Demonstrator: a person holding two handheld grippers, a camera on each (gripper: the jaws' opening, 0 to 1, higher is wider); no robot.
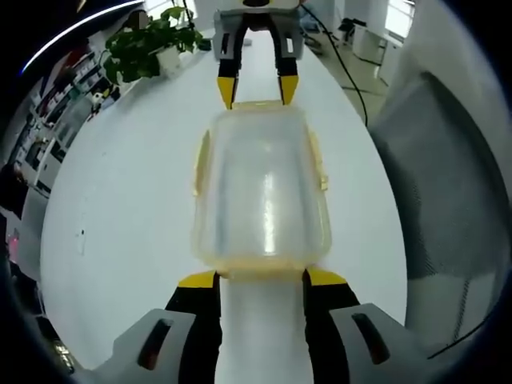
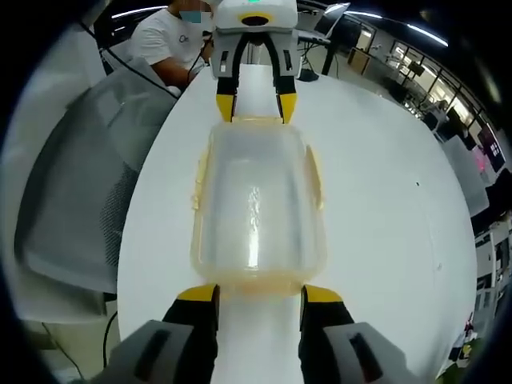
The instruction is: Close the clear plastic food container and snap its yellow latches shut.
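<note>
Container [image 1: 262,196] dead centre on the white table [image 1: 120,200], clear plastic with its lid on, lying lengthwise between the two grippers. In the left gripper view, the left gripper [image 1: 262,278] sits at the near end, its yellow-tipped jaws spread apart, one at each corner of the near yellow latch [image 1: 260,272], and whether they touch it is hard to tell. Across at the far end, the right gripper [image 1: 257,86] faces back, jaws also apart, tips right at the far rim. Yellow side latches [image 1: 318,164] run along both long edges. A potted plant [image 1: 152,44] stands well back on the table, and a grey chair [image 1: 448,192] waits beside it. Switch to the right gripper view: same container [image 2: 258,208], right gripper [image 2: 260,294] open at the near end, left gripper [image 2: 256,102] open at the far one, and a person in a white shirt [image 2: 168,40] seated beyond the table.
</note>
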